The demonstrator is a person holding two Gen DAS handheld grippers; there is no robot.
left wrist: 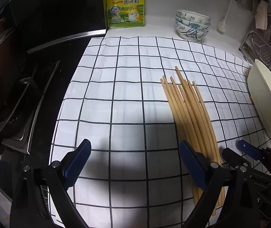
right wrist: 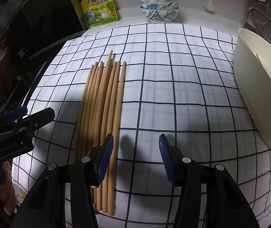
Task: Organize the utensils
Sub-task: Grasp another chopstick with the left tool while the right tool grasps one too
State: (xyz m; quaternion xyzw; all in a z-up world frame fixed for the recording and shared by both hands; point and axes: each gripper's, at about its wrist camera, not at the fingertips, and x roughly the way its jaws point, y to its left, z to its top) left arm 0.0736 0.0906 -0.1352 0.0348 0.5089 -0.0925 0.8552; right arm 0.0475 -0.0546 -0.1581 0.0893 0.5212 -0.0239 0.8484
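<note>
Lying bundled mid-cloth, the chopsticks (right wrist: 105, 114) ran lengthwise from near edge toward the bowls. The right gripper (right wrist: 135, 159), released, straddled empty checked cloth (right wrist: 173, 76) just right of them; the left gripper (left wrist: 135, 163), released wide, sat left.

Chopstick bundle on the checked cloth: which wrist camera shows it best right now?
The right wrist view. The chopsticks lie near centre frame, visible tip to butt, only the right gripper's left finger covering a little. The left wrist view shows them off to the right, their near ends hidden behind the left gripper's finger.
</note>
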